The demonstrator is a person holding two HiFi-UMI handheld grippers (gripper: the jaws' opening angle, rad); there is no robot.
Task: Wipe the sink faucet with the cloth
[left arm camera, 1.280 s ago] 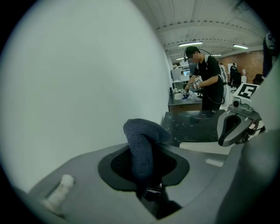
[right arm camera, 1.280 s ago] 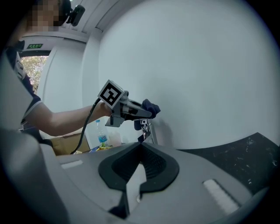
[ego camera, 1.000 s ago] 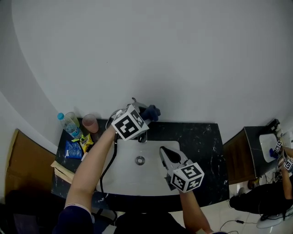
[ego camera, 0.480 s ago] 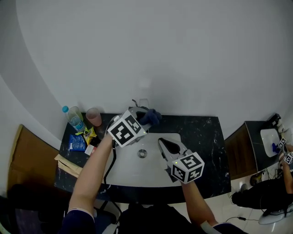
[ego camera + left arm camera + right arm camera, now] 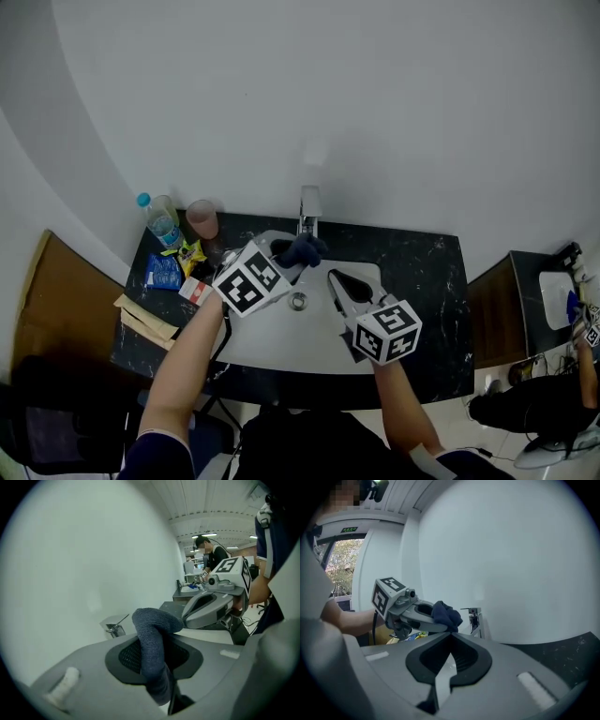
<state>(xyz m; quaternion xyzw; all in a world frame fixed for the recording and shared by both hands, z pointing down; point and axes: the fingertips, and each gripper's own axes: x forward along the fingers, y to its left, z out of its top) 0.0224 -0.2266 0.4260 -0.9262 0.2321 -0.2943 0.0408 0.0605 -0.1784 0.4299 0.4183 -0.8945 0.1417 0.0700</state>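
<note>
The chrome faucet (image 5: pixel 308 208) stands at the back of the white sink (image 5: pixel 272 342), set in a black counter. My left gripper (image 5: pixel 287 257) is shut on a dark blue cloth (image 5: pixel 303 250), which hangs just in front of the faucet over the basin. In the left gripper view the cloth (image 5: pixel 152 639) bulges up between the jaws, and the faucet (image 5: pixel 114 627) shows to its left. My right gripper (image 5: pixel 335 277) is shut and empty, hovering over the basin's right side. From the right gripper view (image 5: pixel 451 633) I see the cloth (image 5: pixel 446 614) close to the faucet (image 5: pixel 475 619).
A water bottle (image 5: pixel 159 223), a pink cup (image 5: pixel 202 218) and snack packets (image 5: pixel 167 272) crowd the counter's left end. The drain (image 5: pixel 298 301) lies mid-basin. The black counter (image 5: pixel 422 272) extends right. A white wall rises directly behind the faucet.
My left gripper, still holding the cloth, has drawn back from the faucet toward me, so the faucet now shows fully. The right gripper has hardly moved.
</note>
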